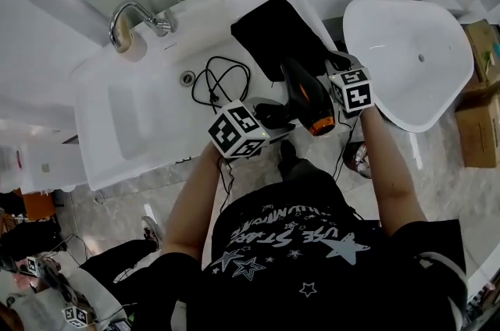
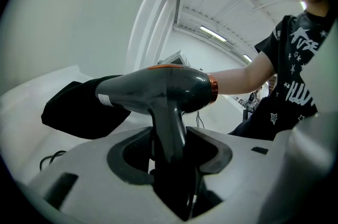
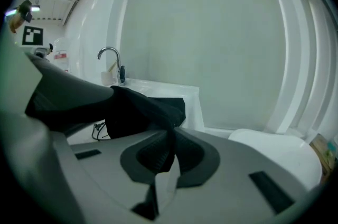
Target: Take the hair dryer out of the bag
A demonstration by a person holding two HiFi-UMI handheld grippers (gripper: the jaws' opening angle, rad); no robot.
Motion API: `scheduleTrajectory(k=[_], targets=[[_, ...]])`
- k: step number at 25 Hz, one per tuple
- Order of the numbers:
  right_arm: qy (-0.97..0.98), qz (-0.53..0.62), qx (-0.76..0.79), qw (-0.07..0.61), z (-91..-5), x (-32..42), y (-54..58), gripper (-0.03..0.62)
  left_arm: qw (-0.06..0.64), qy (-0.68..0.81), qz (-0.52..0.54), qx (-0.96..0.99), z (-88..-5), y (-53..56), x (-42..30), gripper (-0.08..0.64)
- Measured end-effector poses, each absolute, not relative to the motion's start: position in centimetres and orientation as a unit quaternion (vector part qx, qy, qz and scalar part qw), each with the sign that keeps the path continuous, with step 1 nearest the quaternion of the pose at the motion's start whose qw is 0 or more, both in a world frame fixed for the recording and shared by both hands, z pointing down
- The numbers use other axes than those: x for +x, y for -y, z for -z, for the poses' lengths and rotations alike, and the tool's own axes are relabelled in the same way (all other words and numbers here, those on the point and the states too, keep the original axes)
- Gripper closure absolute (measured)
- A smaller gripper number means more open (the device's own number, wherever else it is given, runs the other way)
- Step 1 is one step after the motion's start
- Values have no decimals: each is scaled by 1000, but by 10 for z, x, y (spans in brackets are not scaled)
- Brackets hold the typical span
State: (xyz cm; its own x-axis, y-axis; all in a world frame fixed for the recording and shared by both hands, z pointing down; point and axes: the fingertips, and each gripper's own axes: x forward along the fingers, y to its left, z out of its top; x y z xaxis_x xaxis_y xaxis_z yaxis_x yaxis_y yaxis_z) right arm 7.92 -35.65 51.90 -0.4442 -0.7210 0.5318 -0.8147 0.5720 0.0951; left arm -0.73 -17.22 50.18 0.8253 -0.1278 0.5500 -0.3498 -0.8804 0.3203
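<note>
A dark grey hair dryer [image 1: 306,97] with an orange ring hangs over the counter's front edge, outside the black bag [image 1: 277,33]. My left gripper [image 1: 273,117] is shut on its handle; in the left gripper view the handle [image 2: 170,128] stands upright between the jaws and the barrel lies across above them. The bag's far part rests on the counter. My right gripper [image 1: 334,62] is shut on the bag's near edge, and black cloth [image 3: 145,109] runs down between its jaws [image 3: 168,151]. The dryer's black cable [image 1: 223,80] lies coiled in the sink.
A white sink [image 1: 141,119] with a chrome tap [image 1: 129,13] fills the left. A white rounded bowl [image 1: 406,56] stands at the right, with cardboard boxes [image 1: 480,111] beyond it. A white wall rises behind the counter.
</note>
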Motion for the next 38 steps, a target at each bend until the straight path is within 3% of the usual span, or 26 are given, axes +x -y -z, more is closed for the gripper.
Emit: scheduleTrajectory(k=[15,18,22,38], targets=[[827,-82,481,279,-520,81,341,563,174,88,-232,953,-479,123,-9,357],[820,-67,494,280,-518,81,335,544,173,96,-221,955,-475,119,-11,357],[816,-54,498,288,-518,81,324,468,169,110,-201,959,-467,117,-17,357],[805,-66,551,209,-474,83,234,457,175,130,-111,970,-431,62,-32,357]])
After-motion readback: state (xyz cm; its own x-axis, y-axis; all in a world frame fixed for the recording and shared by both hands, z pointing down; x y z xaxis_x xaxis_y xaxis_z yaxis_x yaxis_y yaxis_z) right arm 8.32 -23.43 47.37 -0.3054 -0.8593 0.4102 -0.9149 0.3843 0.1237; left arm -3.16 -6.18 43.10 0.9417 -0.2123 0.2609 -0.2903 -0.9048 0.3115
